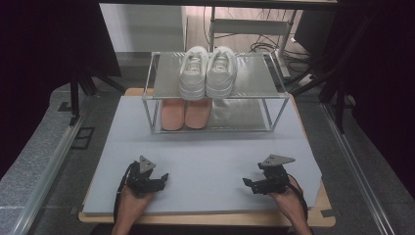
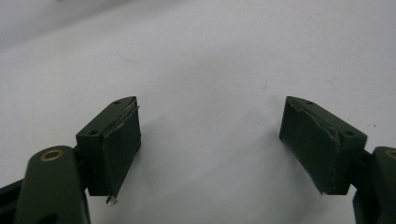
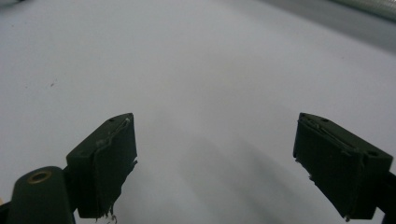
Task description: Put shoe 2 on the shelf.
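Observation:
A two-tier metal shoe rack (image 1: 271, 115) stands at the far side of the grey mat (image 1: 205, 156). A pair of white sneakers (image 1: 208, 73) sits on its top shelf, and a pair of pink shoes (image 1: 185, 115) on the lower shelf below them. My left gripper (image 1: 164, 178) rests low over the mat's near left, held by a hand, open with nothing between its jaws (image 2: 210, 144). My right gripper (image 1: 247, 183) sits low over the near right of the mat, also open and empty (image 3: 215, 163). Both are well short of the rack.
The mat covers a wooden table (image 1: 323, 215) whose edge shows at the front right. Aluminium rails (image 1: 54, 161) run along the left and right sides. Cables and stand legs (image 1: 274, 44) lie on the floor behind the rack.

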`<state>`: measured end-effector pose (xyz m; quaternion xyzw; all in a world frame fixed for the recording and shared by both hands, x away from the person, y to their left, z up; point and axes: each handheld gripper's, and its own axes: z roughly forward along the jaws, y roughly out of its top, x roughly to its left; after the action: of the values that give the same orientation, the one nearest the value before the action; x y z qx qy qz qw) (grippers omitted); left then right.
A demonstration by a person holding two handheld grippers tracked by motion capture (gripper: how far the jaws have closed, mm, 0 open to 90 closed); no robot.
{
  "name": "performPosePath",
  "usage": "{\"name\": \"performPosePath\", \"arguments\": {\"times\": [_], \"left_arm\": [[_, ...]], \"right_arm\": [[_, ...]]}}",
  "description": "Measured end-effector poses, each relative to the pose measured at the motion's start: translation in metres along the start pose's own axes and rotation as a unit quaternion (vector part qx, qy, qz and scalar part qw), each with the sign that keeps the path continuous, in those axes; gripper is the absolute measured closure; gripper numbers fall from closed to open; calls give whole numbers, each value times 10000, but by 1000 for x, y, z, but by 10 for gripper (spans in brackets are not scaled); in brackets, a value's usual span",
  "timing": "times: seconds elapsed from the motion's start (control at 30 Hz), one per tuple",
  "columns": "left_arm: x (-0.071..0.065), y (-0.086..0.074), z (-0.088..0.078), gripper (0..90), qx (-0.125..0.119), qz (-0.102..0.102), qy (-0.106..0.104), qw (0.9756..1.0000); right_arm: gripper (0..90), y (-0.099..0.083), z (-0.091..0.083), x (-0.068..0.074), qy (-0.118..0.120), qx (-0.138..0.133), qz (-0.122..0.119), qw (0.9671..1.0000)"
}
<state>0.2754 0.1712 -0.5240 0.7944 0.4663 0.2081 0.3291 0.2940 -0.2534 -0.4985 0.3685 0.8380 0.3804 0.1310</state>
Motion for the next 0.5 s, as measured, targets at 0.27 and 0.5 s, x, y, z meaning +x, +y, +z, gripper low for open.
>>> {"name": "performPosePath", "arguments": {"times": [0.27, 0.5], "left_arm": [[0, 0, 0, 204, -7, 5, 6, 10000], [0, 0, 0, 203, -9, 9, 10, 10000]], "right_arm": [[125, -16, 13, 5, -19, 150, 7, 9999], [118, -24, 16, 15, -359, -140, -31, 9993]]}}
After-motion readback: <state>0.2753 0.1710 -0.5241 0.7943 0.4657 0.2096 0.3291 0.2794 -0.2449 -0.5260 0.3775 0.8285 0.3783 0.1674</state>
